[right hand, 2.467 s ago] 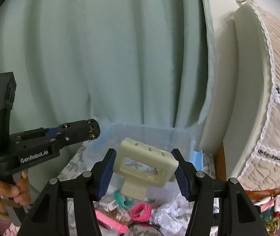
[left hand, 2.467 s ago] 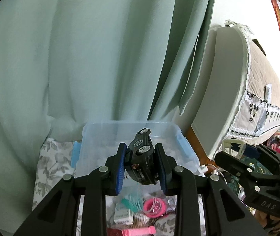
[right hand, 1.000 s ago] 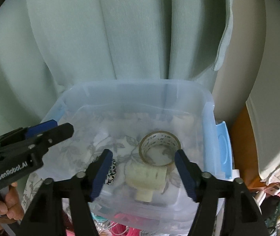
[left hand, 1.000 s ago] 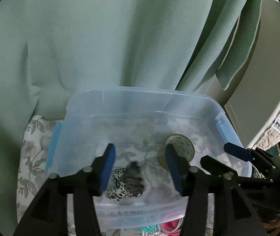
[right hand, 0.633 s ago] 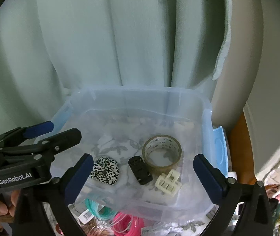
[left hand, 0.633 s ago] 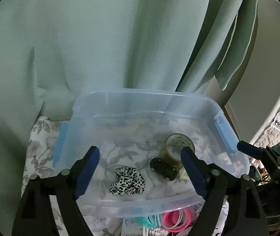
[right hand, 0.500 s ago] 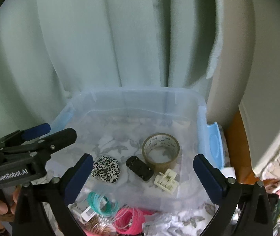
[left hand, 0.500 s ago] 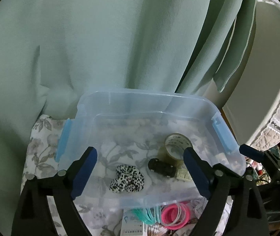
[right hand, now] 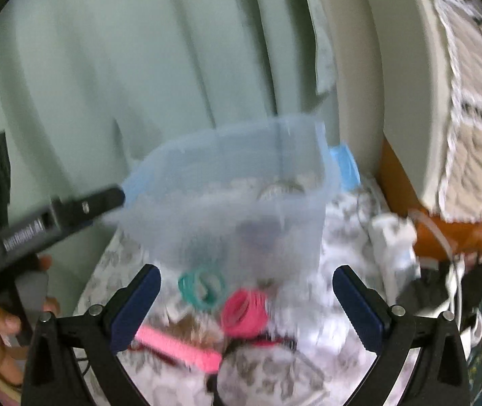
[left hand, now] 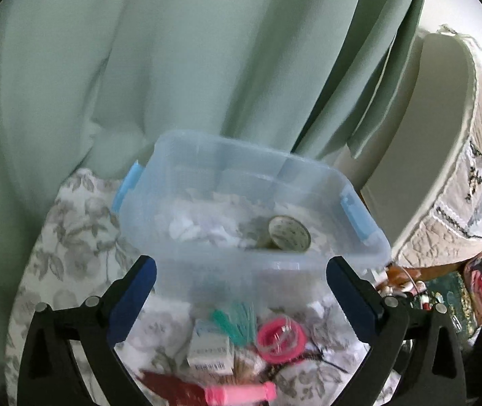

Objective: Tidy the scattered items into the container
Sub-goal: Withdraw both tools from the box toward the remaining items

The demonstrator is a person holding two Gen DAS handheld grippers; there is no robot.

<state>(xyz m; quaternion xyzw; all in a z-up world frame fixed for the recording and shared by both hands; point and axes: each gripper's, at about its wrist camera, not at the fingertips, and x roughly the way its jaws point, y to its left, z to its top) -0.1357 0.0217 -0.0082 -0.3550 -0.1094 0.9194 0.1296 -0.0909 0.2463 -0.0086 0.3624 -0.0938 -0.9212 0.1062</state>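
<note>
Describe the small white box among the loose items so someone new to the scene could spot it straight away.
Find the clear plastic bin with blue latches on the floral cloth. Just in front of its near wall lies a loose pile; the small white box sits at the pile's left, beside the pink coil and under the teal bands. It is the only boxy, printed item there.

Tape roll (left hand: 288, 235) lies in the container (left hand: 241, 264); hair ties (left hand: 281, 338) lie before it.
</note>
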